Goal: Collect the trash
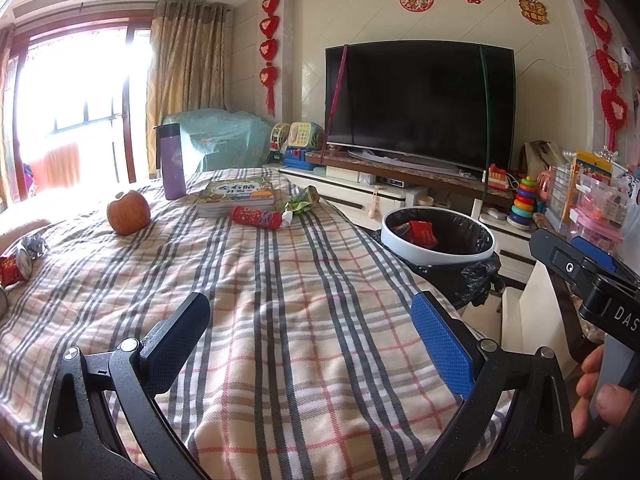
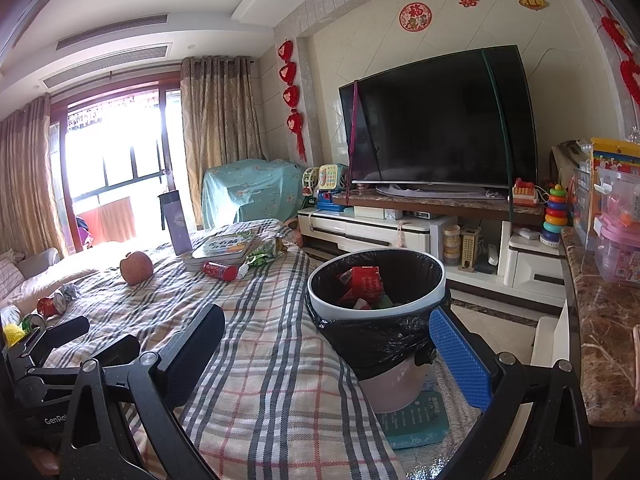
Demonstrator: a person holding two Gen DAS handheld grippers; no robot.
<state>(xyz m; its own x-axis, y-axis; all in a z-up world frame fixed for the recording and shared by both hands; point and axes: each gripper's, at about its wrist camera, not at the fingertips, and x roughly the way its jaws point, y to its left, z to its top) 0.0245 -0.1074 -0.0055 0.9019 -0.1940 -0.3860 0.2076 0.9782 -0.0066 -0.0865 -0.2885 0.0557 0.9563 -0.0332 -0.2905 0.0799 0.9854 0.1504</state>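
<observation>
Beside the table's right edge stands a white-rimmed bin (image 2: 376, 300) lined with a black bag, holding red packets (image 2: 366, 282) and other scraps. On the checked cloth (image 1: 280, 320), a red tube (image 1: 256, 216) lies on its side just before the books (image 1: 236, 196), long axis running left to right, white cap pointing right toward a green wrapper (image 1: 302, 202). The left gripper (image 1: 316, 332) and right gripper (image 2: 336, 344) both hang spread wide, holding nothing.

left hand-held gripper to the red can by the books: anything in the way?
No. Left wrist view shows only bare plaid cloth between the open left hand-held gripper and the red can.
</observation>
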